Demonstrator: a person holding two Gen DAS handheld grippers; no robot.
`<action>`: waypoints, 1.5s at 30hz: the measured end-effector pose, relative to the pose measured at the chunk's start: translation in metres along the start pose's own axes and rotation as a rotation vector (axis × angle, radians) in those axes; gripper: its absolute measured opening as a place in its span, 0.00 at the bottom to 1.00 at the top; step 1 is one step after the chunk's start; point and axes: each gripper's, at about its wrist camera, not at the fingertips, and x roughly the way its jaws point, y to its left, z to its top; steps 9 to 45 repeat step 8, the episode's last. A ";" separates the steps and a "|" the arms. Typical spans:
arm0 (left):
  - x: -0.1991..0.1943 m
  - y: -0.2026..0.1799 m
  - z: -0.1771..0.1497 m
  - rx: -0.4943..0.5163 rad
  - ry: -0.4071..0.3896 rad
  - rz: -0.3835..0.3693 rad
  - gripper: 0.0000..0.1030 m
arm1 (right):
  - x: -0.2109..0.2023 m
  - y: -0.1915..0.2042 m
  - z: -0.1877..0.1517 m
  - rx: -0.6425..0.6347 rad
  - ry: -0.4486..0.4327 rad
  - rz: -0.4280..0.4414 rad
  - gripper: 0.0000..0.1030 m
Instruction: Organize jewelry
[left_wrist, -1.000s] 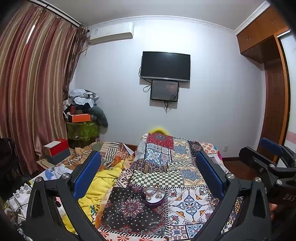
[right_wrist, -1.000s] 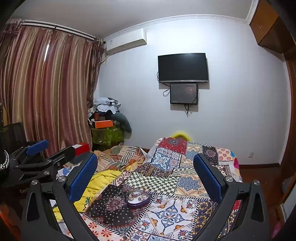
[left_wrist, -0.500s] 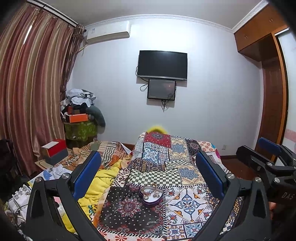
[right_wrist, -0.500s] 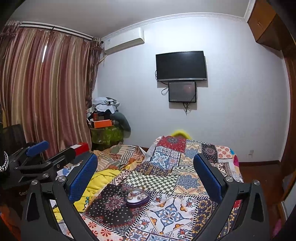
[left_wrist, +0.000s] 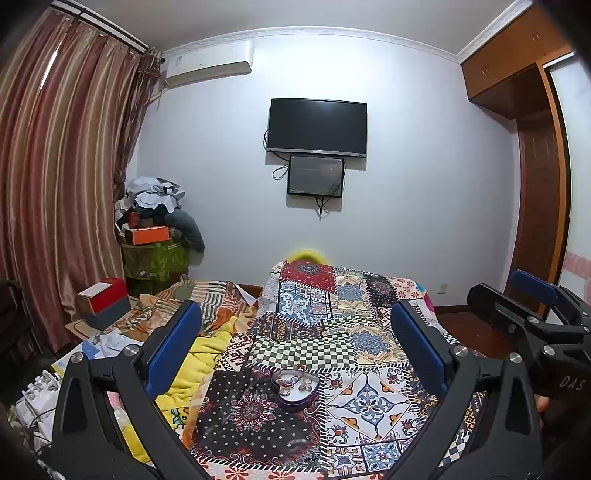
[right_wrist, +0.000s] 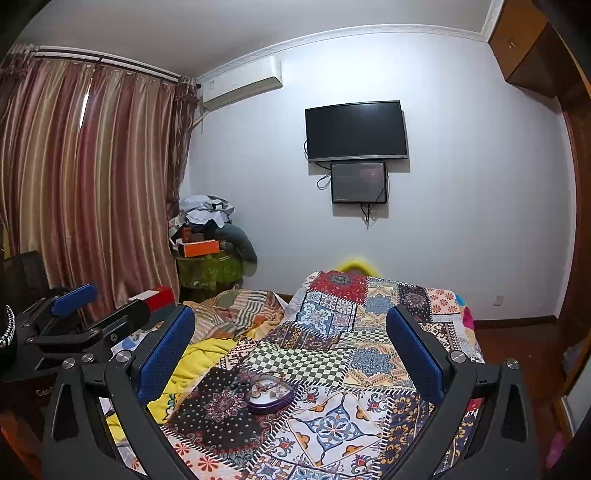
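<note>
A purple heart-shaped box (left_wrist: 295, 388) lies open on the patchwork bedspread (left_wrist: 351, 332), with small pieces of jewelry on its white lining. The same heart-shaped box (right_wrist: 269, 394) shows in the right wrist view. My left gripper (left_wrist: 295, 343) hovers above the bed's near part, open and empty, with the box between its blue pads and farther off. My right gripper (right_wrist: 290, 347) is likewise open and empty, held well short of the box. Each gripper appears at the edge of the other's view: the right gripper (left_wrist: 532, 314) and the left gripper (right_wrist: 74, 317).
A yellow blanket (left_wrist: 199, 354) and striped bedding (left_wrist: 207, 299) lie left of the bedspread. A red and grey box (left_wrist: 105, 302) sits at the left. A cluttered green stand (left_wrist: 155, 254) is by the curtain. A television (left_wrist: 317, 127) hangs on the far wall.
Both grippers have tilted slightly downward and drifted a little, so the room and the heart-shaped box sit a bit higher in each view. Both stay open.
</note>
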 end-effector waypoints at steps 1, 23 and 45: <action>0.001 0.000 0.000 0.000 0.002 -0.001 1.00 | 0.000 0.000 0.000 0.000 0.000 -0.001 1.00; 0.005 -0.002 -0.001 0.003 0.014 -0.002 1.00 | 0.001 -0.001 0.000 -0.002 0.004 -0.003 1.00; 0.005 -0.002 -0.001 0.003 0.014 -0.002 1.00 | 0.001 -0.001 0.000 -0.002 0.004 -0.003 1.00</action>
